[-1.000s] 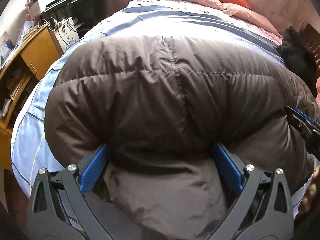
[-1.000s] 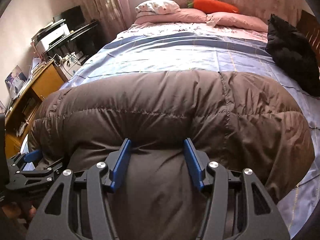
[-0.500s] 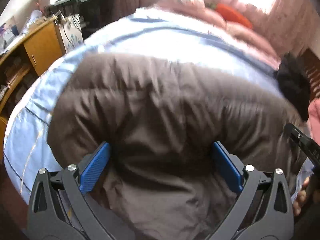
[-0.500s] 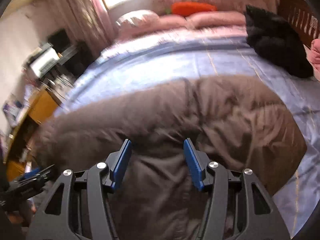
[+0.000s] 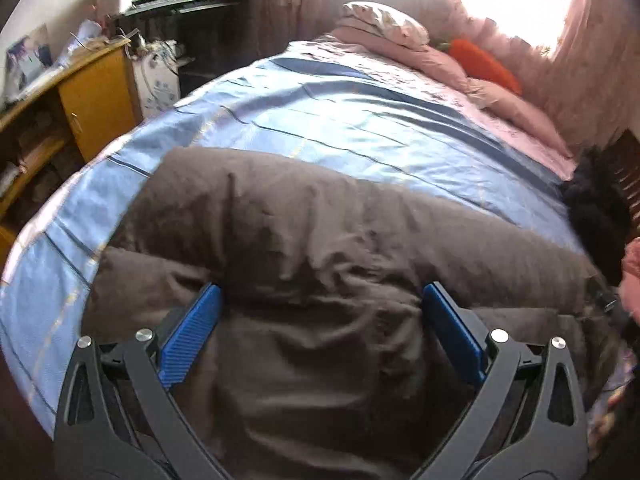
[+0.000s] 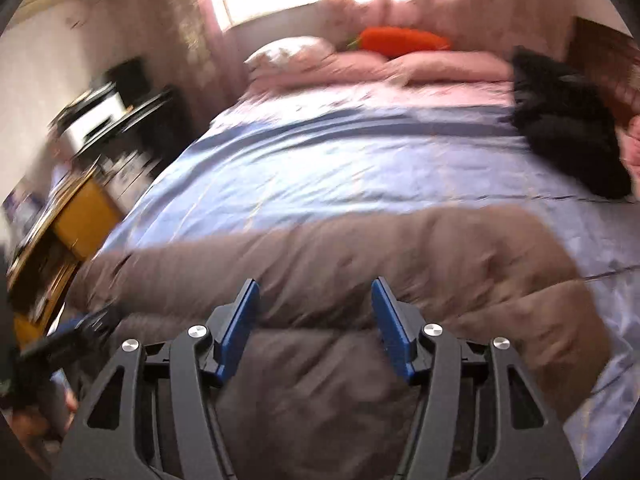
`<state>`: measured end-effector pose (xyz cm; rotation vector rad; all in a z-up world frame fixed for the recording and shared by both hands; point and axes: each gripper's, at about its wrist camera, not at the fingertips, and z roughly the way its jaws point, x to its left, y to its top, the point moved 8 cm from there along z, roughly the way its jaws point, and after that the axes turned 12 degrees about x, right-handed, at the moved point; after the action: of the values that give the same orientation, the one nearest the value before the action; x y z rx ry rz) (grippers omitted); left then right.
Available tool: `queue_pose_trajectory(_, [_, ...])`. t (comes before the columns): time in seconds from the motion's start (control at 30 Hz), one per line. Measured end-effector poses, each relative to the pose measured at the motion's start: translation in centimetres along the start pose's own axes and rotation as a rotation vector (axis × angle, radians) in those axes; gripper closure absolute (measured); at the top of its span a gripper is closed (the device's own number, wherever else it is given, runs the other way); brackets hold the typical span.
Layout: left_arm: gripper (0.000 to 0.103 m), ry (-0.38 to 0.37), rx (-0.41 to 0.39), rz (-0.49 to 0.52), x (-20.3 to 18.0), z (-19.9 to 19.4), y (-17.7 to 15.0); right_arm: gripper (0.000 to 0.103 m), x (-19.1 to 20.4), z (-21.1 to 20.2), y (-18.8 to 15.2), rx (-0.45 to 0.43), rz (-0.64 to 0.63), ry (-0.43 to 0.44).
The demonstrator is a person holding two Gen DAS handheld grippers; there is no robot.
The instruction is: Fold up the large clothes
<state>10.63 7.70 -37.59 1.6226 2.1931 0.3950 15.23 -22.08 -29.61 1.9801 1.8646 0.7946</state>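
Left wrist — one brown coat point(image 5: 320, 248), two pillows point(image 5: 404, 36).

The jacket point(image 5: 304, 264) is plain dark brown, quilted in broad puffy bands. The sheet point(image 5: 328, 128) under it is light blue with darker blue stripes and thin pale yellow lines. The pillows point(image 6: 432, 66) at the far end are pink, one pillowcase point(image 5: 384, 24) whitish with a faint flower print. The carrot toy point(image 6: 404, 38) is bright orange with a green tip. The curtains point(image 6: 188, 32) are pink with a small pattern. The fluffy heap point(image 6: 568, 120) is black. The cabinet point(image 5: 96, 96) is yellow-orange wood. Both grippers, left point(image 5: 320, 332) and right point(image 6: 316, 328), have black frames, ribbed blue pads and silver bolts.
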Motion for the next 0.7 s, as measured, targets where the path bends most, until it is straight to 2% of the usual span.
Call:
queue_pose_trajectory(0.07, [0.002, 0.001, 0.040, 0.013, -0.1, 1.4, -0.3, 0.043, -1.9, 2.4, -0.8, 0.111, 0.035, -0.062])
queue_pose_trajectory(0.1, [0.002, 0.005, 0.049, 0.018, -0.2, 1.8, -0.3, 0.043, -2.2, 3.8, -1.6, 0.171, 0.036, -0.046])
queue_pose_trajectory(0.23, [0.002, -0.005, 0.032, -0.003, -0.1, 0.1, -0.1, 0.043, -2.0, 1.0, -1.4, 0.108, 0.040, -0.048])
queue_pose_trajectory(0.33, [0.002, -0.117, 0.016, -0.020, -0.9, -3.9, 0.0, 0.039, -1.2, -4.5, -0.6, 0.059, 0.055, -0.016])
queue_pose_trajectory(0.4, [0.002, -0.146, -0.010, 0.009, -1.8, -7.5, -0.1, 0.011, -0.1, -8.1, 0.0, 0.017, 0.017, -0.013])
queue_pose_trajectory(0.43, [0.002, -0.127, -0.029, 0.037, -2.4, -9.7, -0.2, 0.001, 1.0, -10.9, 0.0, -0.018, -0.020, -0.020])
queue_pose_trajectory(0.53, [0.002, -0.041, -0.102, 0.117, -4.1, -15.5, -1.1, 0.001, 2.4, -16.4, -0.7, -0.091, -0.059, -0.070])
queue_pose_trajectory(0.63, [0.002, -0.021, -0.155, 0.172, -5.7, -20.3, -2.8, 0.001, 2.0, -19.0, -2.5, -0.089, -0.029, -0.132])
queue_pose_trajectory(0.7, [0.002, -0.035, -0.184, 0.187, -6.5, -22.9, -4.0, 0.001, 1.4, -19.9, -3.6, -0.081, -0.012, -0.160])
